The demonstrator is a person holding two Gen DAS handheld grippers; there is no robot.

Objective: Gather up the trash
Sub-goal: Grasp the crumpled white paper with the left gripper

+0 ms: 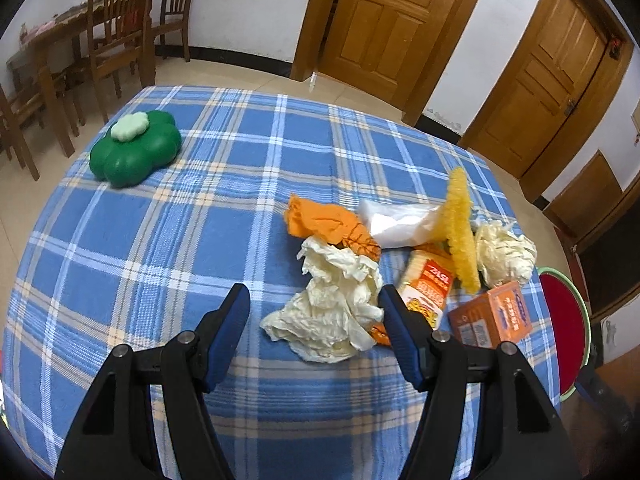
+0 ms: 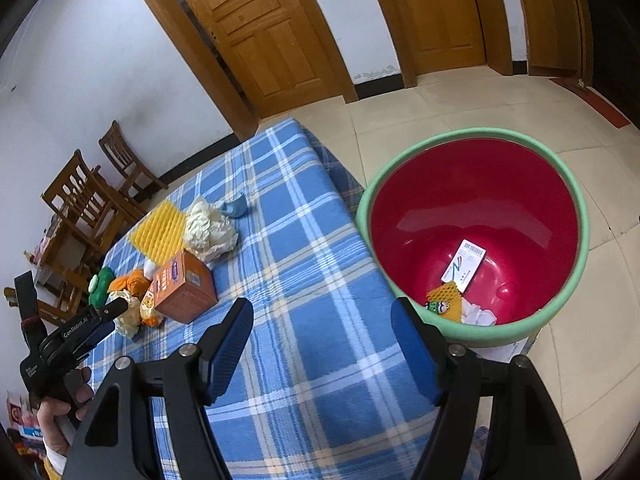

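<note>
Fingers of left gripper (image 1: pixel 314 300) spread, empty, above crumpled paper (image 1: pixel 334 312) on checked tablecloth (image 1: pixel 160 240); right gripper (image 2: pixel 322 320) spread, empty, near bin (image 2: pixel 472 336).

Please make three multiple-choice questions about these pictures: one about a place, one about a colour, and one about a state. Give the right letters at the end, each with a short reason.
1. Where does the bin stand?
A. on the table
B. on the floor beside the table
C. under a chair

2. What colour is the inside of the bin?
A. red
B. blue
C. white

3. How is the left gripper?
A. shut on the box
B. shut on a tissue
C. open, holding nothing

Answers:
1 B: in the right wrist view the bin is past the edge of the table, on the floor tiles.
2 A: its wall is red, and only the rim is green.
3 C: the jaws stand apart above the crumpled tissue and do not press it; the box lies to the side.
</note>
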